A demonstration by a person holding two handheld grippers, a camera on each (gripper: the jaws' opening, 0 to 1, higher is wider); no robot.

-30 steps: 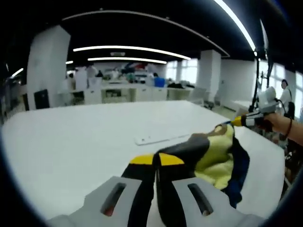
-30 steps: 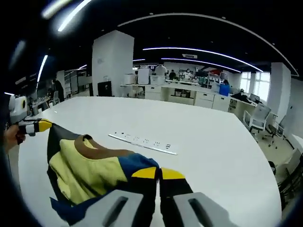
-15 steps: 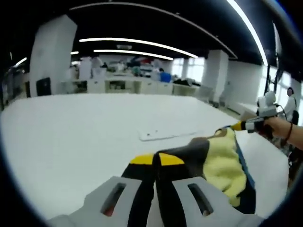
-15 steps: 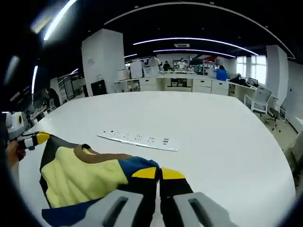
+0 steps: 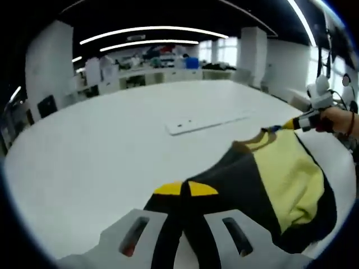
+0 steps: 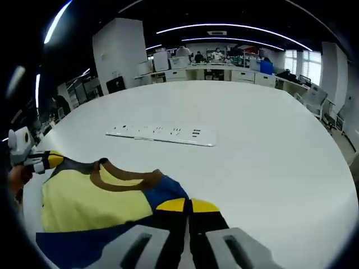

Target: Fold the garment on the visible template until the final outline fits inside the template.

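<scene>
A garment (image 5: 286, 174) with a yellow body, brown collar and navy sleeves is stretched between my two grippers over the white table (image 5: 101, 151). In the left gripper view my left gripper (image 5: 185, 189) is shut on a dark shoulder edge. At the far right my right gripper (image 5: 291, 124), held by a hand, pinches the other shoulder. In the right gripper view my right gripper (image 6: 188, 205) is shut on the blue shoulder of the garment (image 6: 84, 199), and my left gripper (image 6: 49, 159) grips the far corner at the left. The lower part of the garment is out of frame.
A flat white strip (image 5: 207, 122) with small marks lies on the table beyond the garment, also visible as the strip (image 6: 162, 133) in the right gripper view. Desks, chairs and people stand far behind. The table's edge (image 6: 336, 168) curves off to the right.
Both views have tipped down toward the table. The garment now spreads wider and flatter between the grippers, and hangs lower than before. Both grips are unchanged.
</scene>
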